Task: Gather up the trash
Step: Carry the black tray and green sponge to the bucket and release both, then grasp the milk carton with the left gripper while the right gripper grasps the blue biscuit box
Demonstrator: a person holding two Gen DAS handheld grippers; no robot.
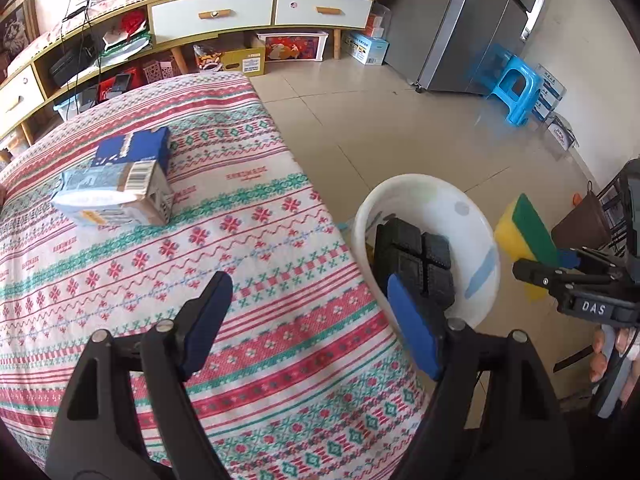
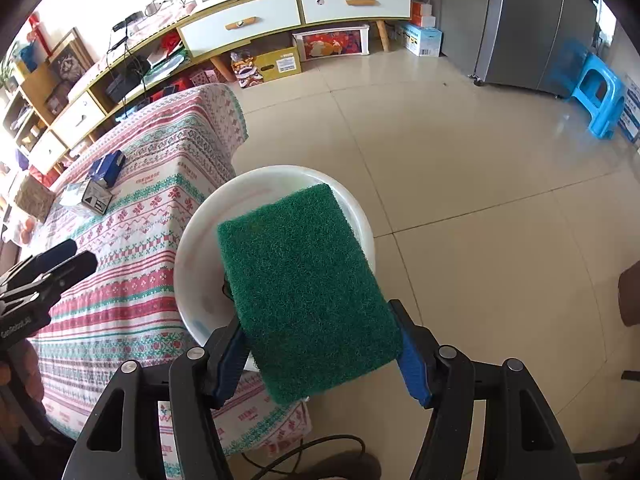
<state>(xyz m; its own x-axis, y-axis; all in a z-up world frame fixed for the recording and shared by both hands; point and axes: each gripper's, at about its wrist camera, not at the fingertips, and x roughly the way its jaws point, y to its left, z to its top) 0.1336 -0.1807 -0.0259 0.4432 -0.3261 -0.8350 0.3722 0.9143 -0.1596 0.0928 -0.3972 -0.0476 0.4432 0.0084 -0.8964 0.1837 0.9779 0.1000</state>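
Observation:
My right gripper (image 2: 320, 348) is shut on a green and yellow sponge (image 2: 308, 292) and holds it over a white bin (image 2: 192, 256) that stands beside the table. From the left wrist view the sponge (image 1: 524, 236) hangs just right of the bin (image 1: 460, 192), held by the right gripper (image 1: 532, 268). A black block (image 1: 416, 260) lies inside the bin. My left gripper (image 1: 308, 320) is open and empty above the table's right edge. Two crushed cartons, one blue (image 1: 136, 148) and one grey (image 1: 112, 196), lie on the patterned tablecloth (image 1: 260, 208); they also show in the right wrist view (image 2: 96, 184).
A long white and wood cabinet (image 1: 212, 16) runs along the far wall with boxes under it. A grey fridge (image 1: 480, 24) and a blue stool (image 1: 516, 92) stand at the far right. Tiled floor (image 2: 480, 168) lies beyond the bin.

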